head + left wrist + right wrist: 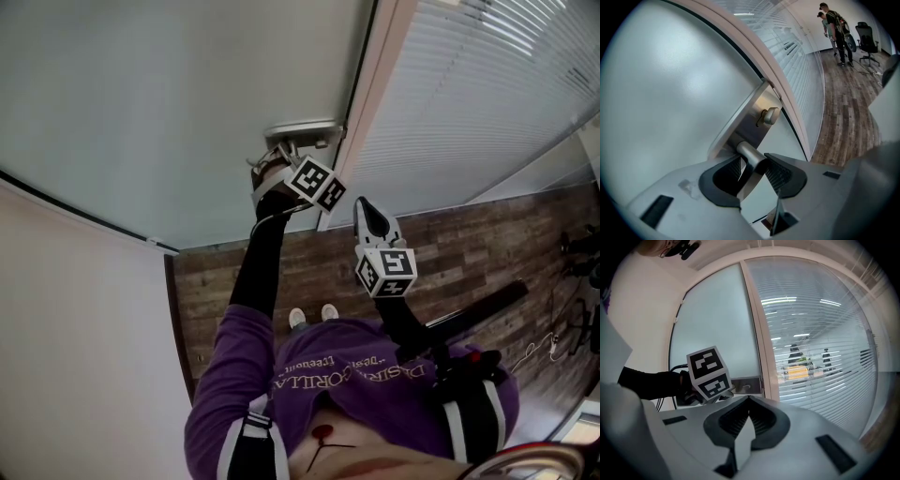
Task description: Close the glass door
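Firmly, the left gripper has its jaws clamped on the round metal handle of the frosted glass door, with the bar sitting between the ribbed pads near their tips. Just beyond the jaws is the steel lock plate with a small thumb-turn, and past that runs the pale door frame. Off to this gripper's right, clear of the door, the right gripper hangs with its jaws pressed together and nothing between them. It faces the frame and the slatted blinds.
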The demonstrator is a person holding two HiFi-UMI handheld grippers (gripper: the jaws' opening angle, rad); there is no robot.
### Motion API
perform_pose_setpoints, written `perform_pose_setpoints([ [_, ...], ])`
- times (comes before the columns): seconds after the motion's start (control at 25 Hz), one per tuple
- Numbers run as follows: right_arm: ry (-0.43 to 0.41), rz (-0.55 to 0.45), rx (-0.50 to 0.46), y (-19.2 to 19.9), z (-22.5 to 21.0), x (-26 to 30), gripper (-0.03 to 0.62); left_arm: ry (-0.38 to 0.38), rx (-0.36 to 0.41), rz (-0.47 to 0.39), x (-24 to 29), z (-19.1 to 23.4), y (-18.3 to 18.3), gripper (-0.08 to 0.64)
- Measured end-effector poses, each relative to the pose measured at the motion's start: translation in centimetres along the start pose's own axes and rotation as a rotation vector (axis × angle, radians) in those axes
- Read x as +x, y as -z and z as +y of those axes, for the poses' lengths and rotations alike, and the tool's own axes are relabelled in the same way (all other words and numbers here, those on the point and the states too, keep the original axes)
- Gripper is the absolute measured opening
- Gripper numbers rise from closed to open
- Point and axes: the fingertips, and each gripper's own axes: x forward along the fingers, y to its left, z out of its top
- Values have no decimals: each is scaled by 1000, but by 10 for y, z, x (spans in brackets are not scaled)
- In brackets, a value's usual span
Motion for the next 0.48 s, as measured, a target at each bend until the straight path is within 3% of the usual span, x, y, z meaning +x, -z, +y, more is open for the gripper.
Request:
perform_pose_setpoints([
  [0.48, 33, -5, 17, -9, -12, -14, -3, 23, -12, 20, 12, 10, -15, 146],
])
